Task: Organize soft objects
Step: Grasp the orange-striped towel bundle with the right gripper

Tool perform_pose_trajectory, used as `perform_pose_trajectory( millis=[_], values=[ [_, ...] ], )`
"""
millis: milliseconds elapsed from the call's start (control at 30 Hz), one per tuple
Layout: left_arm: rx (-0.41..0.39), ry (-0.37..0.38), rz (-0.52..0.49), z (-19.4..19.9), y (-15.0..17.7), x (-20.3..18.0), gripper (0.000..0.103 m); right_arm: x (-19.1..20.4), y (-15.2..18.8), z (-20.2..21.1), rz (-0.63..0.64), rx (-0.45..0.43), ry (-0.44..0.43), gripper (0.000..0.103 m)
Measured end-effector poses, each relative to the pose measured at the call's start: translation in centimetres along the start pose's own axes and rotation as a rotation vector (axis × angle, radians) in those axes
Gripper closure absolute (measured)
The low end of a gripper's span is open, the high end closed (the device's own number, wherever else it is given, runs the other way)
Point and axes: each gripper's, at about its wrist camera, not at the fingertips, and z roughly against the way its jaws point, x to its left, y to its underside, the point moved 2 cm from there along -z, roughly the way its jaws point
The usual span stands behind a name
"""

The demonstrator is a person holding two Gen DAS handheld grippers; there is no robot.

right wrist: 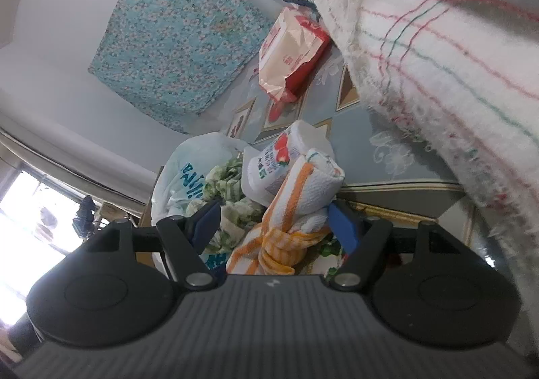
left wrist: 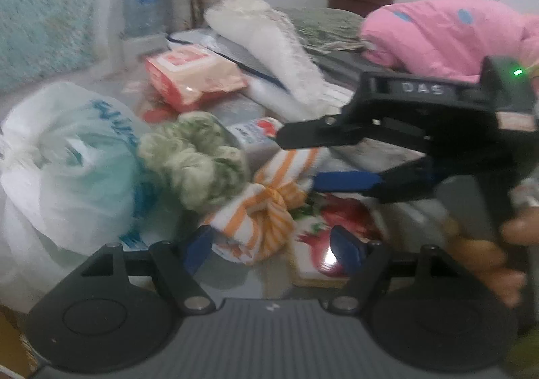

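Cloth: the knotted orange-striped cloth (left wrist: 266,210) is seen lying on the cluttered table, beside the green crocheted piece (left wrist: 198,160).
Left gripper (left wrist: 273,247): jaws are spread around the near end of the cloth; pad contact cannot be confirmed.
Right gripper (right wrist: 276,227): jaws are spread, with the cloth bundle between them; a firm grip cannot be told.
Axis: the cloth's length is judged to run away from the left gripper, towards the right gripper's fingers (left wrist: 337,178).
Nearer hand: both are judged about equally close.

- My left black two-finger gripper (left wrist: 273,244) has blue pads, round black discs, silver screws and a ribbed grey body.
- My right black gripper (right wrist: 276,222) matches it, carrying white "DAS" lettering and a green light.
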Motion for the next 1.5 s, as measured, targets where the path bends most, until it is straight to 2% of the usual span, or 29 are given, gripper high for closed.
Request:
perform_pose_trajectory(
  millis=[133, 200, 300, 467, 533, 667, 867, 933, 1100, 1167, 1200, 1267, 1367, 1433, 1500],
  values=[
    [0.053, 0.199, 0.047, 0.8, 0.7, -0.5, 0.027, -0.1, 0.1, 0.5, -0.001, 0.006, -0.002, 0.032],
    [0.014, 0.183, 0.027, 1.7, 0.8, -0.8, 0.026, -0.2, 0.2, 0.9, 0.004, 0.000, 0.008, 0.032],
    [-0.075, 0.073, -0.024, 2.6, 0.4, -0.9, 0.023, -0.6, 0.4, 1.5, -0.010, -0.013, 0.008, 0.032],
    [-0.064, -0.101, -0.105, 0.2, -0.3, -0.9, 0.023, -0.8, 0.4, 1.8, -0.016, -0.020, 0.006, 0.032],
    [-0.040, -0.127, -0.119, -1.0, -0.4, -0.7, 0.023, -0.8, 0.4, 1.7, -0.018, -0.019, 0.005, 0.032],
    [-0.007, -0.093, -0.076, -1.9, -0.5, -0.6, 0.022, -0.5, 0.4, 1.2, -0.004, -0.012, 0.012, 0.032],
    [-0.005, 0.085, -0.077, -0.3, 0.1, -1.6, 0.019, -0.6, 0.6, 1.1, -0.013, 0.006, 0.003, 0.035],
    [-0.014, 0.120, -0.089, 0.2, 0.3, -2.1, 0.019, -0.7, 0.8, 1.2, -0.019, 0.012, 0.000, 0.036],
    [-0.037, 0.079, -0.095, -0.2, -0.3, -2.5, 0.020, -1.1, 0.5, 1.4, -0.031, 0.010, -0.003, 0.039],
    [-0.034, 0.050, -0.101, -0.8, -0.5, -2.5, 0.023, -1.1, 0.3, 1.3, -0.025, 0.013, 0.005, 0.044],
    [-0.030, 0.033, -0.099, -1.2, -0.6, -2.5, 0.028, -1.1, 0.3, 1.1, -0.020, 0.015, 0.010, 0.046],
    [-0.027, 0.021, -0.092, -1.4, -0.7, -2.3, 0.031, -1.2, 0.3, 0.9, -0.010, 0.018, 0.026, 0.056],
    [-0.027, 0.076, -0.067, -0.9, -0.6, -2.0, 0.031, -1.7, 0.6, 1.0, -0.035, 0.033, 0.014, 0.067],
    [-0.016, 0.118, -0.051, -0.4, -0.5, -2.0, 0.030, -2.1, 1.1, 1.1, -0.063, 0.053, -0.012, 0.068],
    [-0.003, 0.154, -0.045, 0.1, -0.1, -2.1, 0.028, -2.1, 1.6, 1.4, -0.056, 0.061, -0.002, 0.068]
  ],
)
